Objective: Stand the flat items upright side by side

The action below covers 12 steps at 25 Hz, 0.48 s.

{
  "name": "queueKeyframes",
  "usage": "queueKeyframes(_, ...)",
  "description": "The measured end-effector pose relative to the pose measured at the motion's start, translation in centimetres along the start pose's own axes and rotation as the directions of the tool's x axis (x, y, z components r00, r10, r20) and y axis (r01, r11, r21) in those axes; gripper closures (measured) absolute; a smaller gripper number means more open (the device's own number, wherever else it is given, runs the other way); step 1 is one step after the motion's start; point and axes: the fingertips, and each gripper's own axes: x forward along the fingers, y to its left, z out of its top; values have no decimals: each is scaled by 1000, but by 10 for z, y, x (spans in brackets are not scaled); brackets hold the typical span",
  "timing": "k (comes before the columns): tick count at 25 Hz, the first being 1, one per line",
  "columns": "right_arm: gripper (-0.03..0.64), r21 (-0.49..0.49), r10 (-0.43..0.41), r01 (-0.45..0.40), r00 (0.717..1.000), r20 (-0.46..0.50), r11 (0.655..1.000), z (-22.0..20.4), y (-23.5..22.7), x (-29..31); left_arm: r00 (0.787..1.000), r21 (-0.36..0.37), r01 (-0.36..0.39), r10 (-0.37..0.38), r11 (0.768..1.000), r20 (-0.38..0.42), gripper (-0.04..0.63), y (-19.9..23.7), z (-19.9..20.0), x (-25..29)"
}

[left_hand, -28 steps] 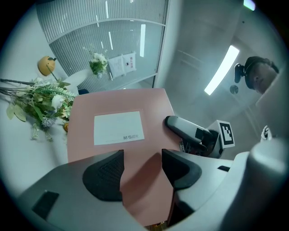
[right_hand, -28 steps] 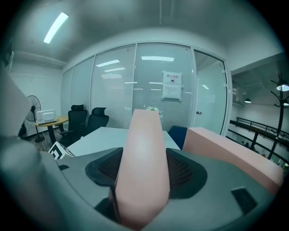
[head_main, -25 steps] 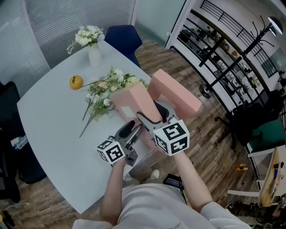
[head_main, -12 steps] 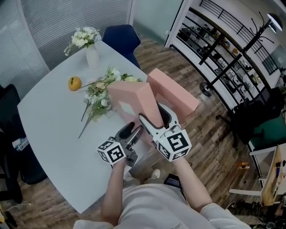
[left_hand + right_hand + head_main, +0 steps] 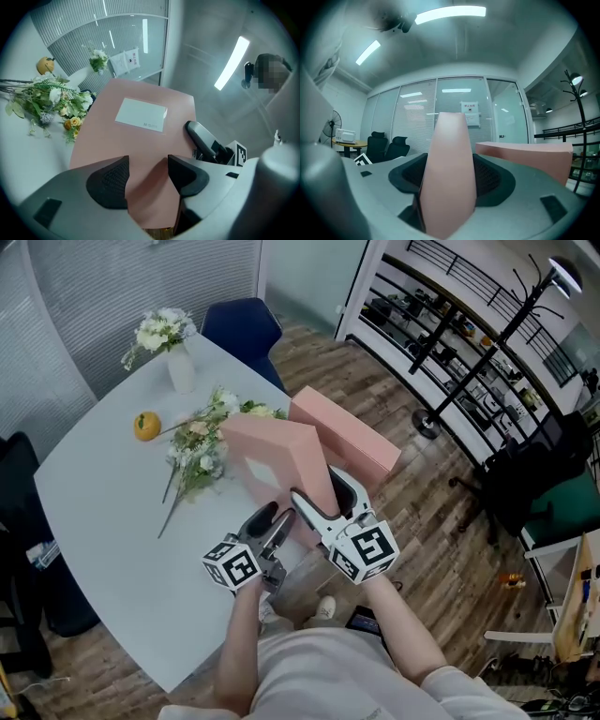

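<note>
Two flat pink boxes are at the table's right edge. The near pink box stands raised on edge, its broad face with a white label turned toward the left gripper view. My right gripper is shut across its thin edge, a pad pressing on either side. My left gripper is open low against the same box's face; whether it touches I cannot tell. The second pink box stands just behind on the right, also in the right gripper view.
On the white round table lie a loose bunch of flowers and an orange; a white vase of flowers stands at the far side. A blue chair is behind it. Wooden floor drops off at right.
My right gripper has swung a little with the near box, its marker cube drifting down toward me. The left gripper has shifted slightly along the box. Both jaws stand as before.
</note>
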Motion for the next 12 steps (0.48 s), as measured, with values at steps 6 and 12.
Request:
queueKeyframes(6, 305, 1, 8, -8, 1000, 21, 1000, -5, -1, -14, 1000, 2, -6, 6, 1000, -7, 350, -1, -8, 1)
queueKeyframes(12, 305, 4, -3, 3, 1000, 16, 1000, -8, -3, -24, 1000, 12, -12, 12, 1000, -21, 350, -4, -13, 2)
